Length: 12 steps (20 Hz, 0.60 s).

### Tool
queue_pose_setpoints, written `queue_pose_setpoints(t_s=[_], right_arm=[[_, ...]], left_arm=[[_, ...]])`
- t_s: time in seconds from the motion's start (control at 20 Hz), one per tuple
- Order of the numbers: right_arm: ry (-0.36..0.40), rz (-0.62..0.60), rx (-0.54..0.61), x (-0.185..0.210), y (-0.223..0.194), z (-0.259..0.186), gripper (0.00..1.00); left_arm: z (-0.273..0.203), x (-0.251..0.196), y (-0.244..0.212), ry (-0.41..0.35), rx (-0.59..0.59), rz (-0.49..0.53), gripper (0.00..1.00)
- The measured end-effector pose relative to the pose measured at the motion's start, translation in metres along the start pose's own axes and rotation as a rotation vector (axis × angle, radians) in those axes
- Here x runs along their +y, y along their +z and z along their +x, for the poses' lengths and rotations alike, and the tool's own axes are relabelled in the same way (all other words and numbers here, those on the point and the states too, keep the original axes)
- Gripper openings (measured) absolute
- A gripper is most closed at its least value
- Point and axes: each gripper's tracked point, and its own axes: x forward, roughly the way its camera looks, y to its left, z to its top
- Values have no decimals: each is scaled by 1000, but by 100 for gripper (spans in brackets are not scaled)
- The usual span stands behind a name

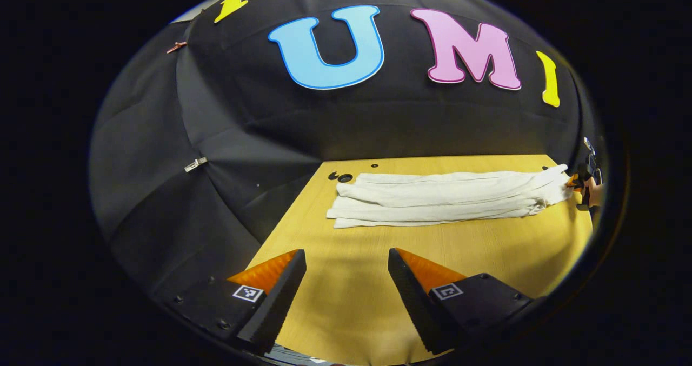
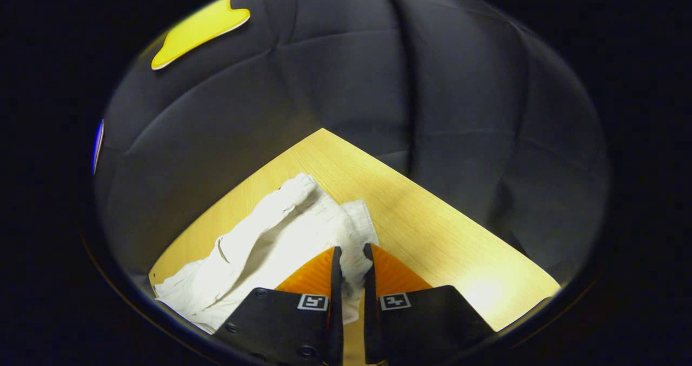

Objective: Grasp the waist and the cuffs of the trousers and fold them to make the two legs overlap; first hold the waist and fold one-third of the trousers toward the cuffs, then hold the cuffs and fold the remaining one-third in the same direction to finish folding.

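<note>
Pinching one end of the white trousers [image 2: 259, 241] with right gripper [image 2: 352, 252] fingers closed on cloth, left gripper [image 1: 346, 258] spread wide over bare wooden table [image 1: 486, 247], one pair, legs stacked lengthwise

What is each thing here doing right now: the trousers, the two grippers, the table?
trousers: lying lengthwise on the table, legs overlapped, one end pinched and slightly lifted.
left gripper: open, over bare table, apart from the trousers.
right gripper: shut on the trousers' end, cloth between its fingers.
table: level, carrying the trousers.
</note>
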Motion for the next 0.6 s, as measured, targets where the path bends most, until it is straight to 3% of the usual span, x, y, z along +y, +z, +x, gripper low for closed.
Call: queue_pose_setpoints(t_s=[0.15,0.6], right_arm=[[-8,-27,-12,1,7,-7,10],[43,-238,-171,49,61,-62,9]], left_arm=[[0,-12,-5,-17,11,-16,97],[-2,-22,-5,-52,7,2,97]])
